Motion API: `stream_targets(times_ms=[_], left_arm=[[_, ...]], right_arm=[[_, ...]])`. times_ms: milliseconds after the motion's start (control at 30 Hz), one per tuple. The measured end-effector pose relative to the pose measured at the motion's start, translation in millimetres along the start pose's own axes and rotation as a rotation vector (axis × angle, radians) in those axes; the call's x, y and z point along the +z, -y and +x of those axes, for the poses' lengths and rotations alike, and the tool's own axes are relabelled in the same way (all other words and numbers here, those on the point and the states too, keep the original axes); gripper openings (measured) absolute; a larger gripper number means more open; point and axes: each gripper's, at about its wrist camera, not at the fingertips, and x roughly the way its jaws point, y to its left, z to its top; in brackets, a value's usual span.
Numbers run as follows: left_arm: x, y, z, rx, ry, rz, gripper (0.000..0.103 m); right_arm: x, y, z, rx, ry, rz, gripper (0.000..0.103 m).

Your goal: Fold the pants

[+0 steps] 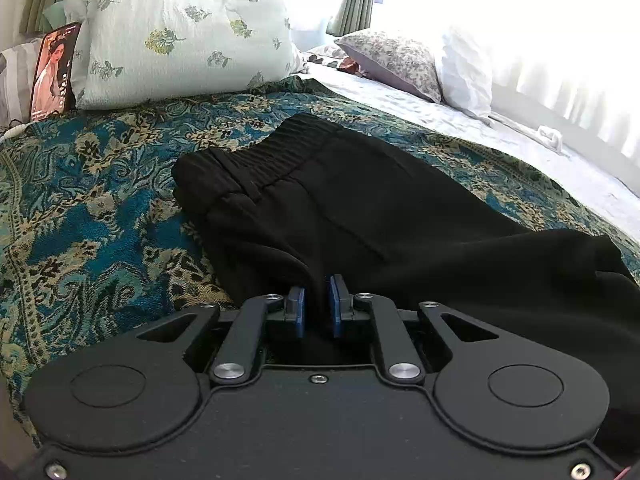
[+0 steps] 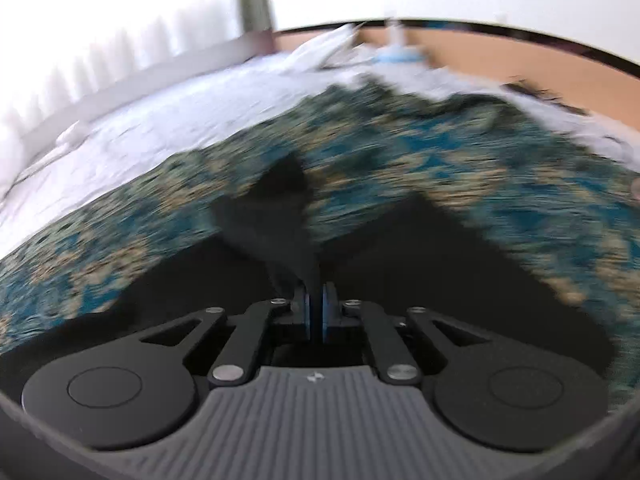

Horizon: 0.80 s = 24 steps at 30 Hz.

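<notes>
Black pants lie on a blue and beige patterned bedspread, their elastic waistband at the far end. My left gripper sits at the near edge of the pants, shut on a ridge of black cloth between its blue pads. In the blurred right wrist view, black pants cloth spreads on both sides of my right gripper. Its pads are nearly together, shut on a peak of cloth that rises ahead of them above the bedspread.
A pale floral pillow and a lit phone stand at the bed's far left. A grey patterned pillow lies on the white sheet at the right. The right wrist view shows white sheet and a brown surface beyond.
</notes>
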Motion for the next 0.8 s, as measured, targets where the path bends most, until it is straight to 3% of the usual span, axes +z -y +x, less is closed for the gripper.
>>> stream_targets(times_ms=[267, 333, 467, 500, 533, 567, 633, 800], left_arm=[[-0.2, 0.4, 0.4, 0.000, 0.000, 0.000, 0.014], [0.5, 0.3, 0.3, 0.001, -0.003, 0.001, 0.014], [4.6, -3.6, 1.8, -0.008, -0.026, -0.010, 0.015], [6.3, -4.7, 2.2, -0.009, -0.032, -0.016, 0.015], [7.1, -4.9, 2.4, -0.009, -0.036, -0.017, 0.015], [8.0, -4.0, 2.1, -0.006, -0.038, -0.010, 0.015], [7.8, -0.9, 1.9, 0.004, -0.039, 0.009, 0.015], [4.3, 4.9, 2.4, 0.025, -0.017, 0.041, 0.015]], right_arm=[[-39.2, 104.1, -44.1, -0.205, 0.045, 0.181, 0.004], [-45.8, 122.3, -50.1, -0.156, 0.047, 0.200, 0.004], [-48.5, 128.3, -66.1, -0.056, 0.136, 0.185, 0.020], [-47.4, 127.3, -67.8, -0.030, 0.152, 0.177, 0.030], [-44.2, 125.2, -65.3, -0.003, 0.150, 0.163, 0.052], [-41.4, 121.4, -62.6, 0.021, 0.143, 0.151, 0.063], [-35.6, 113.8, -50.4, 0.045, 0.119, 0.127, 0.066], [-10.3, 88.3, -2.3, -0.006, 0.064, 0.028, 0.074]])
